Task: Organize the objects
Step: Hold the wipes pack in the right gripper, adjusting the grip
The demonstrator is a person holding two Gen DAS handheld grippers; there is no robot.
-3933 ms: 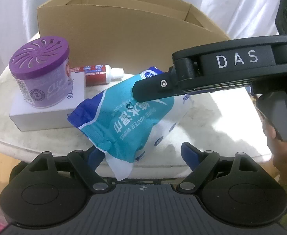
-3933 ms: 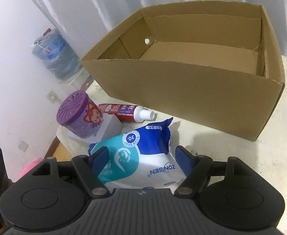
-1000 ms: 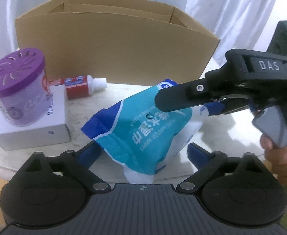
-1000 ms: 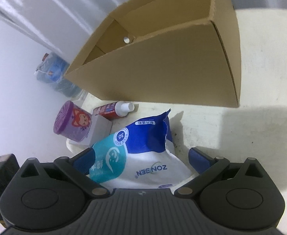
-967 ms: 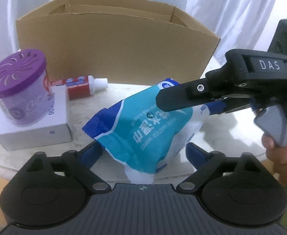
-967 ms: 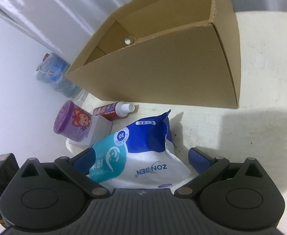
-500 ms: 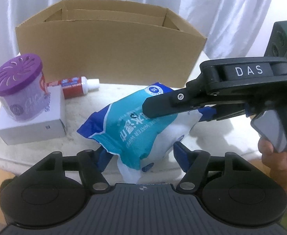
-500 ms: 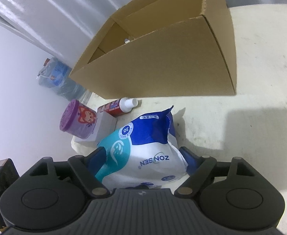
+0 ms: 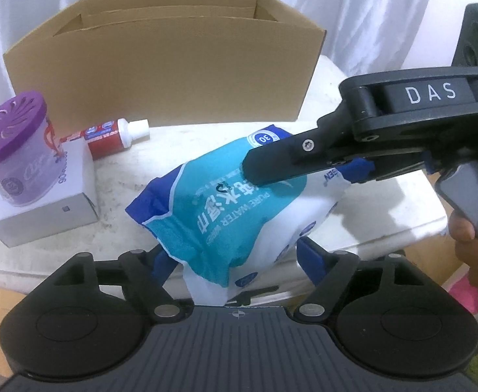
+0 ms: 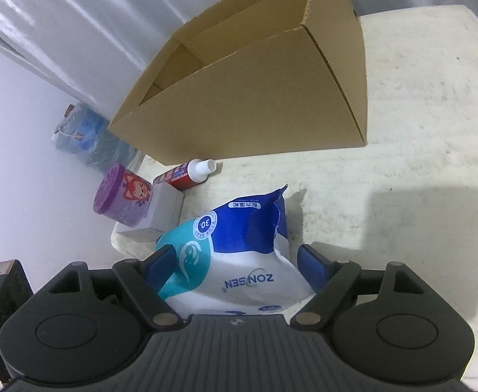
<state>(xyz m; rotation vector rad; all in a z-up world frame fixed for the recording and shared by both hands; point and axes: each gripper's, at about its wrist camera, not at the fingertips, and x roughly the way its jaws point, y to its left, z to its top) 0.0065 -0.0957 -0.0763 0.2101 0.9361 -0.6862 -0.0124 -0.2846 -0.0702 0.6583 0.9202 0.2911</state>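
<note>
A blue, teal and white pack of wet wipes (image 9: pixel 232 209) hangs tilted over the table's front edge. In the left wrist view my left gripper (image 9: pixel 235 258) has the pack's lower end between its blue pads. Its jaws are opening, and the pads stand beside the pack without squeezing it. My right gripper (image 10: pixel 235 261) is shut on the pack's other end (image 10: pixel 239 248). From the left wrist camera its upper finger (image 9: pixel 288 160) lies across the pack. An open cardboard box (image 9: pixel 160 72) stands behind on the table (image 9: pixel 369 215), and the right wrist camera looks at the box (image 10: pixel 255 107) from its corner.
A purple-lidded air freshener jar (image 9: pixel 13 150) sits on a white carton (image 9: pixel 43 209) at the left. A red toothpaste tube (image 9: pixel 111 137) lies in front of the cardboard box. A person's hand (image 9: pixel 474 248) holds the right gripper's handle. A water jug (image 10: pixel 79 137) stands on the floor beyond.
The right jaws have closed onto the pack. The left jaws squeezed the pack's lower end half a second ago and have widened again. The pack sits a little higher and more tilted.
</note>
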